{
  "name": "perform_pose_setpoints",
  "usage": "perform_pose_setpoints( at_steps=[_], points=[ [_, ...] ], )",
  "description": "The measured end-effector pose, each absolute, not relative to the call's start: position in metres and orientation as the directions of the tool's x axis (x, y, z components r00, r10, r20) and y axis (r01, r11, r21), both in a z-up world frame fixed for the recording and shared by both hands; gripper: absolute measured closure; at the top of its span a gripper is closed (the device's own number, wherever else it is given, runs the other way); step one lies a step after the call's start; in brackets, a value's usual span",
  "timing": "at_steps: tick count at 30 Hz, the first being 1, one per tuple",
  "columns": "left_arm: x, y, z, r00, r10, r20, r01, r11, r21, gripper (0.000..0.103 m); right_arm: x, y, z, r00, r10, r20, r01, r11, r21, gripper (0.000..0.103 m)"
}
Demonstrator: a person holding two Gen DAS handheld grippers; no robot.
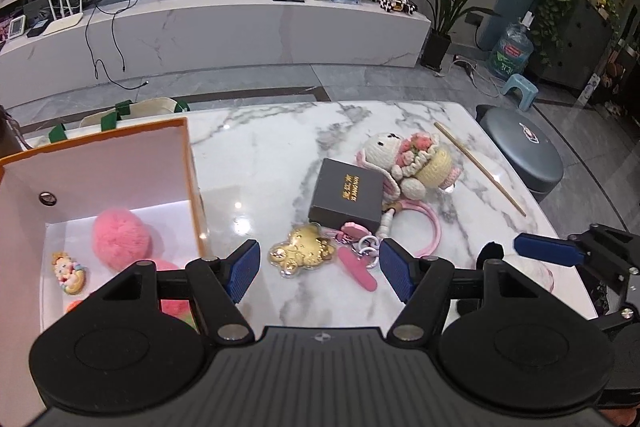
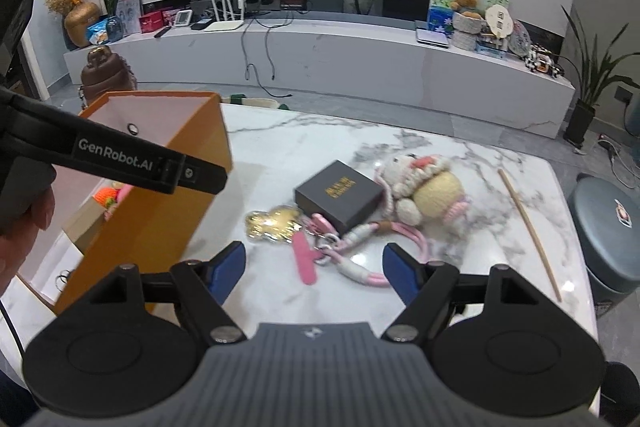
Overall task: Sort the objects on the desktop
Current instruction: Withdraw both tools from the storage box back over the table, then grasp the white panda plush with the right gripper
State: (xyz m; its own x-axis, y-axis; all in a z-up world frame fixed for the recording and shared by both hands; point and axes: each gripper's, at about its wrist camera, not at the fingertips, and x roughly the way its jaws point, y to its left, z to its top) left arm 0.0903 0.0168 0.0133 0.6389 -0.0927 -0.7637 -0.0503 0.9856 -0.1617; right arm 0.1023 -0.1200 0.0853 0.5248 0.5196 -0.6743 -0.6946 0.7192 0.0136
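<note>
On the marble table (image 1: 260, 163) lie a gold bear charm (image 1: 301, 254), a pink tag with key rings (image 1: 356, 269), a dark grey box with gold lettering (image 1: 347, 195), a crocheted bunny doll (image 1: 412, 163) with a pink strap, and a wooden stick (image 1: 480, 169). My left gripper (image 1: 320, 269) is open and empty just in front of the charm. My right gripper (image 2: 314, 269) is open and empty above the pink tag (image 2: 304, 259) and strap; one of its fingers (image 1: 546, 249) shows in the left view. The orange box (image 1: 188, 163) at left holds a pink pompom (image 1: 122, 243) and a small figurine (image 1: 69, 273).
A grey round stool (image 1: 524, 151) stands off the table's right edge. The orange box (image 2: 160, 211) stands tall left of my right gripper. The left tool's arm (image 2: 120, 159) crosses the right view at upper left. A TV console lies beyond the table.
</note>
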Motion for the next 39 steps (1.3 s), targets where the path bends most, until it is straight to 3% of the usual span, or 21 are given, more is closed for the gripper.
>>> perform_pose_setpoints(
  at_steps=[30, 35, 39],
  points=[
    [0.121, -0.032, -0.040, 0.500, -0.033, -0.865, -0.098, 0.991, -0.094, 0.026, 0.138, -0.198, 0.043, 0.533, 0.377, -0.757, -0.598, 0.802, -0.021, 0.025],
    [0.129, -0.035, -0.052, 0.476, -0.033, -0.879, -0.132, 0.985, -0.108, 0.025, 0.147, -0.199, 0.027, 0.523, 0.337, -0.783, -0.595, 0.802, -0.053, 0.019],
    [0.135, -0.031, -0.063, 0.452, -0.047, -0.891, -0.184, 0.972, -0.145, 0.024, 0.154, -0.194, 0.006, 0.511, 0.308, -0.803, -0.624, 0.775, -0.099, 0.006]
  ],
)
